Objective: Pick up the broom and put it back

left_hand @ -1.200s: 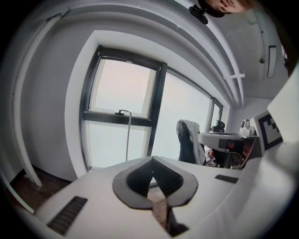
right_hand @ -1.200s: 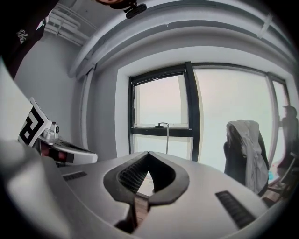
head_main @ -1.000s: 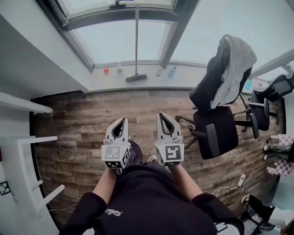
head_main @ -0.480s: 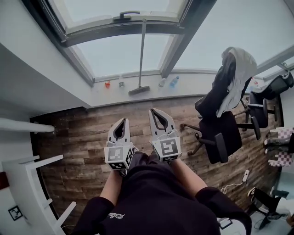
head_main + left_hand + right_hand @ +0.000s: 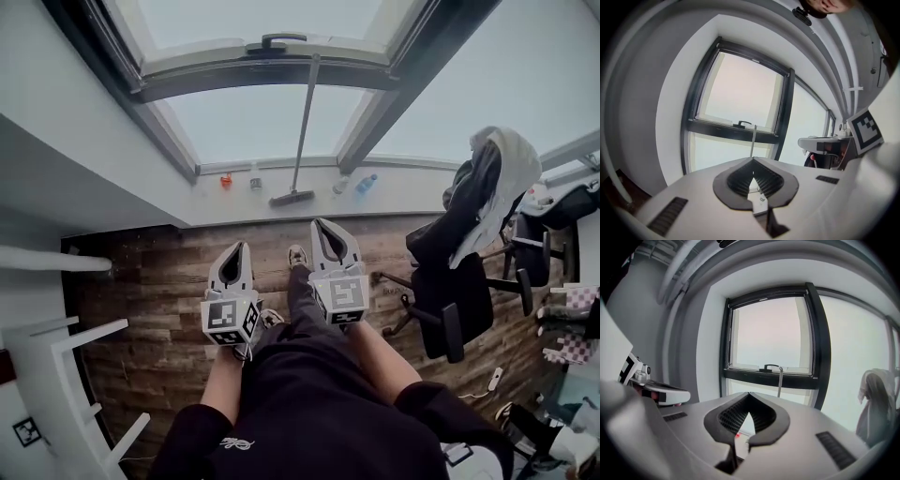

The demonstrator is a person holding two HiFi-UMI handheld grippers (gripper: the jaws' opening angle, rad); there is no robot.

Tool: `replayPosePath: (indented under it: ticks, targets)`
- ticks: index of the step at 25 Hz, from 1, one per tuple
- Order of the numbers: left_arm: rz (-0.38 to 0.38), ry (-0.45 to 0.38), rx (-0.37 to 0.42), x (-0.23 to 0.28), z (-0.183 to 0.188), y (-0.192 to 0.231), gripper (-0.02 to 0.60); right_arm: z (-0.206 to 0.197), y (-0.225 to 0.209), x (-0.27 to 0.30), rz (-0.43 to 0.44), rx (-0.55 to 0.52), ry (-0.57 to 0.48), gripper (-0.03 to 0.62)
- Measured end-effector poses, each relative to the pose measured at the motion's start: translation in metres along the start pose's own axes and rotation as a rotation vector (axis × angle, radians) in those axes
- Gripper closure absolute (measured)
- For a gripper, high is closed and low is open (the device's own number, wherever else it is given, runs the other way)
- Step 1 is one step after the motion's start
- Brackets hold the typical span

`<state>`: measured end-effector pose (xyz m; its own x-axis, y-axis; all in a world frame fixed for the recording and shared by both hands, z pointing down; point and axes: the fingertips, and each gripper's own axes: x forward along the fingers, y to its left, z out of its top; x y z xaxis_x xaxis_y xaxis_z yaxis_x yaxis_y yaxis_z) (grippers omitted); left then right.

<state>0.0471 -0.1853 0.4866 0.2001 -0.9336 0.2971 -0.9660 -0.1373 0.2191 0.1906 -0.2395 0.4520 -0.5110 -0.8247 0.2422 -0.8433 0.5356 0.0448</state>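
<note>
Your left gripper [image 5: 240,247] and right gripper [image 5: 322,225] are both closed tight and empty, side by side over the wood floor [image 5: 141,281]. The broom [image 5: 301,141] leans against the window [image 5: 234,122] ahead, its head on the white ledge [image 5: 403,195], well apart from both.

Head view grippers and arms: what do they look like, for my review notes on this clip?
The left gripper and right gripper have pale grey, tapered shells. Their jaws frame a teardrop-shaped gap lined with dark ribbed pads. Each carries a white cube printed with black square markers. No cables show. The person wears a black top with sleeves that end above the forearms.
</note>
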Motion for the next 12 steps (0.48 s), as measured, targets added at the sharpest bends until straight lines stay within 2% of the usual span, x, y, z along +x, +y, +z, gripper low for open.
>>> replayPosePath:
  ticks: [4, 8, 12]
  targets:
    - [0.031, 0.046, 0.015, 0.051, 0.009, 0.012, 0.580, -0.004, -0.045, 0.053, -0.034, 0.024, 0.021, 0.572]
    - [0.028, 0.084, 0.000, 0.109, 0.018, 0.016, 0.580, -0.007, -0.085, 0.111, -0.070, 0.033, 0.028, 0.572]
    - [0.028, 0.134, -0.007, 0.163, 0.012, 0.017, 0.580, -0.031, -0.115, 0.157, -0.084, 0.063, 0.066, 0.572]
